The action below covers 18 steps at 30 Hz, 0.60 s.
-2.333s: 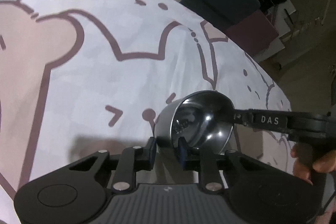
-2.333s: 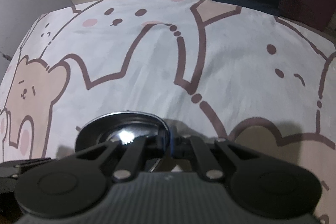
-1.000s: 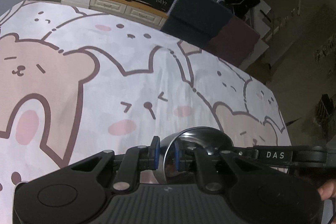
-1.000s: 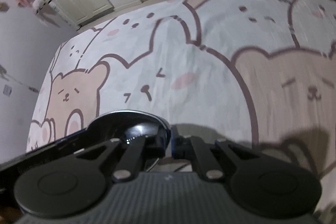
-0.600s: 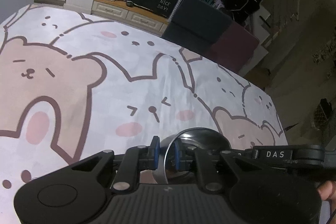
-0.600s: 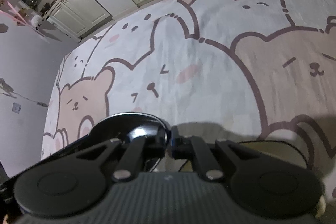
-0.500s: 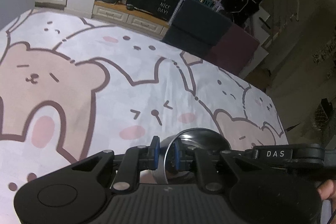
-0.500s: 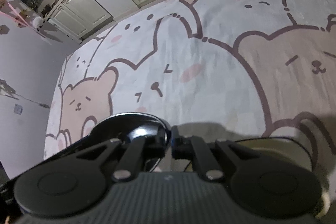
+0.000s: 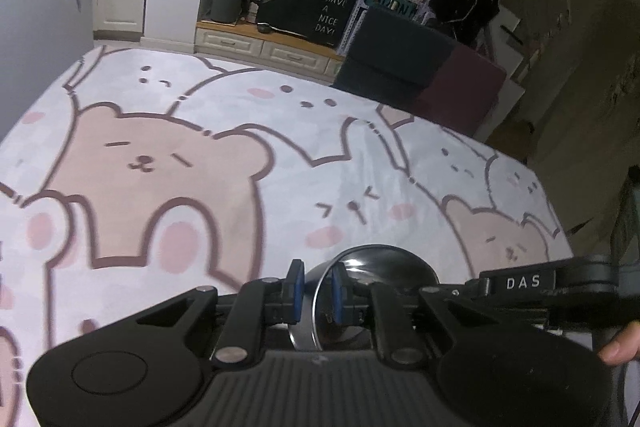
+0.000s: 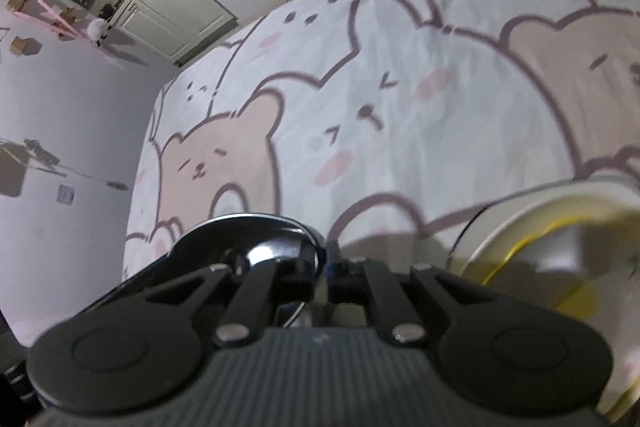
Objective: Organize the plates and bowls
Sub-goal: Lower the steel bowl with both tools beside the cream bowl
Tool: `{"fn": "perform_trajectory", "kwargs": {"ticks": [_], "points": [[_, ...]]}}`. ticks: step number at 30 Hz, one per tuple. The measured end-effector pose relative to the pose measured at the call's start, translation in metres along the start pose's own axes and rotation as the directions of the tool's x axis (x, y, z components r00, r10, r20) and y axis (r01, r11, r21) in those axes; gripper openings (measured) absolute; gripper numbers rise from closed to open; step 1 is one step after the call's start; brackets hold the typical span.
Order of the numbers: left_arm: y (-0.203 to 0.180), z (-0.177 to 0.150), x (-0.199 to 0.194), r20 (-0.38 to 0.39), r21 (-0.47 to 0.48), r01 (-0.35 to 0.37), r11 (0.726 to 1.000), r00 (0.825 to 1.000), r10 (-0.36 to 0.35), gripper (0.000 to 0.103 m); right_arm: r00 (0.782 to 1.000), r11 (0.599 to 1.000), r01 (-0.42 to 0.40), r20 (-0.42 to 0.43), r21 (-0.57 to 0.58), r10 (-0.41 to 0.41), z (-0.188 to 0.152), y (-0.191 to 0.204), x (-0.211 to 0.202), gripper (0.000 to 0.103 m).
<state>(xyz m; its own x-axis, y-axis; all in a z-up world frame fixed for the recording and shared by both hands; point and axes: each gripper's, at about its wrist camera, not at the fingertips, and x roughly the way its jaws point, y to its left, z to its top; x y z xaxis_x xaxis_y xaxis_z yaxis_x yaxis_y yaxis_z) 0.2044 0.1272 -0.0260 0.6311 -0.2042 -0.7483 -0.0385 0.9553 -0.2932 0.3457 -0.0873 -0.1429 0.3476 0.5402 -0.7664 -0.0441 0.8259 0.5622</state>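
Observation:
A shiny steel bowl [image 9: 384,263] hangs above the bear-print cloth, held from two sides. My left gripper [image 9: 317,289] is shut on its left wall, one blue pad outside and one inside. My right gripper [image 10: 326,261] is shut on the opposite rim of the bowl [image 10: 248,231]. The right tool's black arm marked DAS [image 9: 524,282] reaches in from the right in the left wrist view, and a fingertip [image 9: 618,347] shows behind it. A white dish with a yellow ring [image 10: 560,227] lies on the cloth at the lower right of the right wrist view, partly hidden by the gripper body.
The bear-print cloth [image 9: 280,167] covers a wide flat surface. A pale wall [image 10: 60,147] borders its left side. Beyond the far edge stand low drawers [image 9: 256,47], a dark seat [image 9: 400,59] and a maroon block [image 9: 460,87].
Both grippers have carried the bowl higher and across the cloth; more of the room shows now. The white dish has come into the right wrist view at the lower right.

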Motion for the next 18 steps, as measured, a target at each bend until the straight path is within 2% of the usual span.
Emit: {"fn": "perform_trajectory", "kwargs": {"ticks": [7,13,18], "points": [[0.033,-0.03,-0.016,-0.041,-0.019,-0.017,1.0,0.999,0.016,0.015,0.998,0.999,-0.017,-0.054,-0.046,0.015,-0.029,0.03,0.016,0.006],[0.057,-0.049,-0.006,-0.087,-0.054,-0.021,0.998,0.996,0.016,0.015,0.996,0.998,0.004,-0.088,-0.061,-0.01,-0.049,0.041,0.039,0.006],[0.062,-0.055,0.013,-0.129,-0.038,-0.017,0.999,0.992,0.012,0.015,0.994,0.997,0.043,-0.101,-0.057,-0.049,-0.061,0.043,0.056,0.006]]}}
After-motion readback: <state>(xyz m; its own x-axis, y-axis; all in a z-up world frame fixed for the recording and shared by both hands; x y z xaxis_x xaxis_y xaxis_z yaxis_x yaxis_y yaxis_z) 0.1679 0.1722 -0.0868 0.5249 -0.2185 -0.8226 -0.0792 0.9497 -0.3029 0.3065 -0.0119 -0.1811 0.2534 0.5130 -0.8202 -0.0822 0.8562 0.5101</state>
